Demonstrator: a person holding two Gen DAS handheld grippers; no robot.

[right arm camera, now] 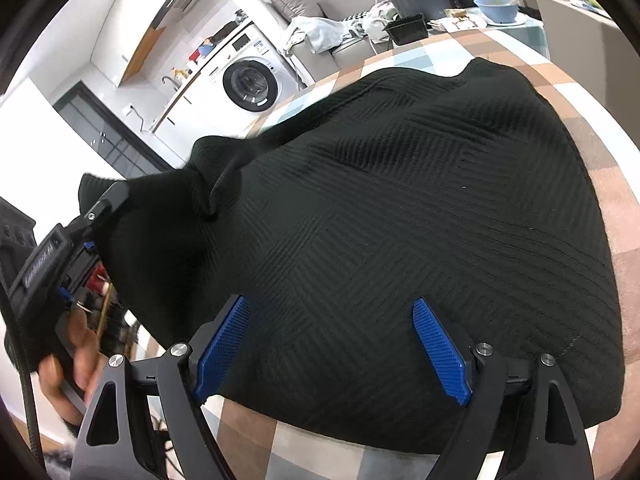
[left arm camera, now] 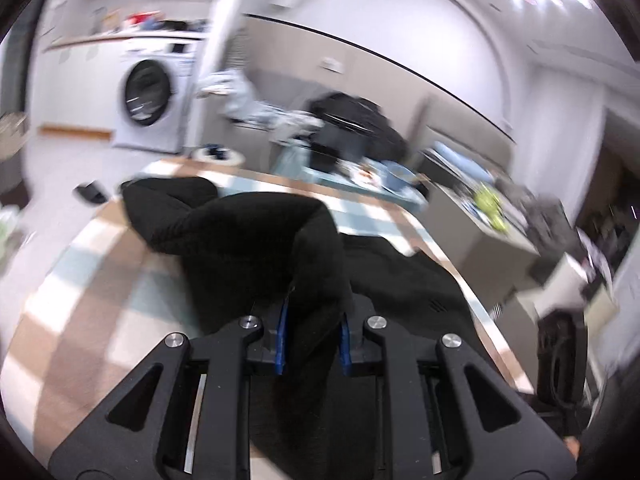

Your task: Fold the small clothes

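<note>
Black textured sweater [right arm camera: 400, 208] lay spread on checkered table [right arm camera: 592, 168]. Left tool [left arm camera: 312, 336] pinched bunched sweater edge, lifted off table. Right tool [right arm camera: 332, 344] spread wide above near hem, nothing clamped. Washing machine [right arm camera: 250, 84] behind.

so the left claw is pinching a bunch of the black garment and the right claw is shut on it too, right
Not quite. The left claw does pinch the black garment, but the right claw is open, its blue pads spread apart over the fabric. The right wrist view shows this.
</note>
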